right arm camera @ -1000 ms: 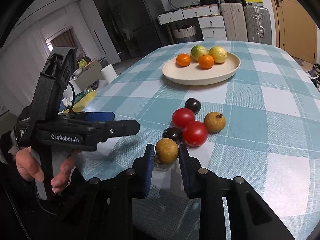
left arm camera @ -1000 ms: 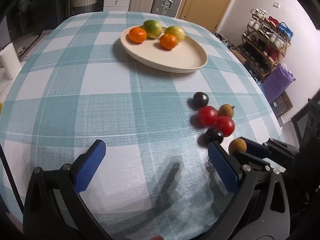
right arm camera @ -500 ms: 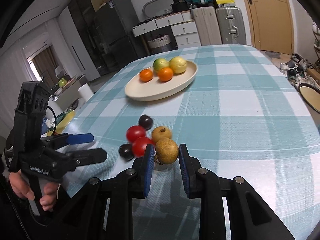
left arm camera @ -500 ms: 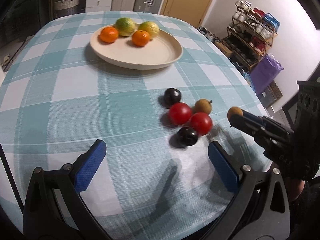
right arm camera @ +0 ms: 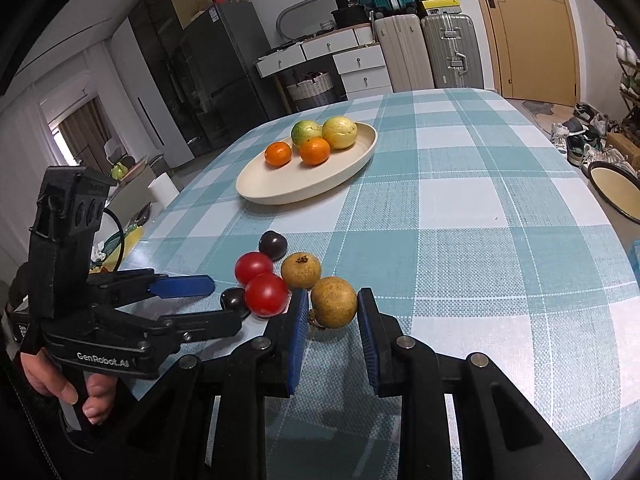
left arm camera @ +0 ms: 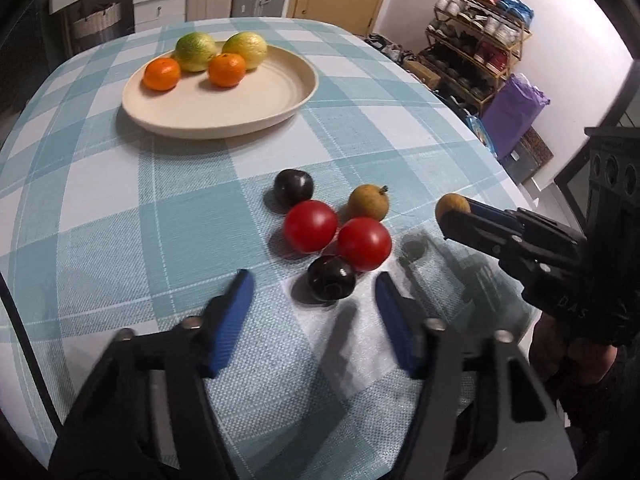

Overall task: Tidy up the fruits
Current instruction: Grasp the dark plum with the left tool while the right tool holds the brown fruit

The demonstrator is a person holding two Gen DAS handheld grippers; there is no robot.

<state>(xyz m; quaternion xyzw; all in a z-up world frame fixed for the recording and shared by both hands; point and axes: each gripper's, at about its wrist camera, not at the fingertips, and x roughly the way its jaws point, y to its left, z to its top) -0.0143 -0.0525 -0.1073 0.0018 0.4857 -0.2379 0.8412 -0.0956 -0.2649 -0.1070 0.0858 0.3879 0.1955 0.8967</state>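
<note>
My right gripper (right arm camera: 333, 312) is shut on a brown round fruit (right arm camera: 334, 307) and holds it above the checked tablecloth; this fruit also shows in the left wrist view (left arm camera: 451, 206). My left gripper (left arm camera: 314, 292) is open, its jaws on either side of a dark plum (left arm camera: 331, 279). Beyond it lie two red tomatoes (left arm camera: 310, 225), (left arm camera: 363, 243), another brown fruit (left arm camera: 368, 202) and a second plum (left arm camera: 293, 187). A cream plate (left arm camera: 256, 112) at the far side holds two oranges (left arm camera: 162, 74) and two green-yellow citrus fruits (left arm camera: 196, 52).
The table edge (left arm camera: 496, 160) runs along the right, with a shoe rack (left arm camera: 476, 56) and a purple bag (left arm camera: 514, 114) on the floor beyond. Suitcases (right arm camera: 424, 54), drawers and a fridge stand behind the table's far end.
My left gripper has moved forward to the near plum and its jaws have narrowed around it. My right gripper still holds the brown fruit, lifted beside the fruit cluster.
</note>
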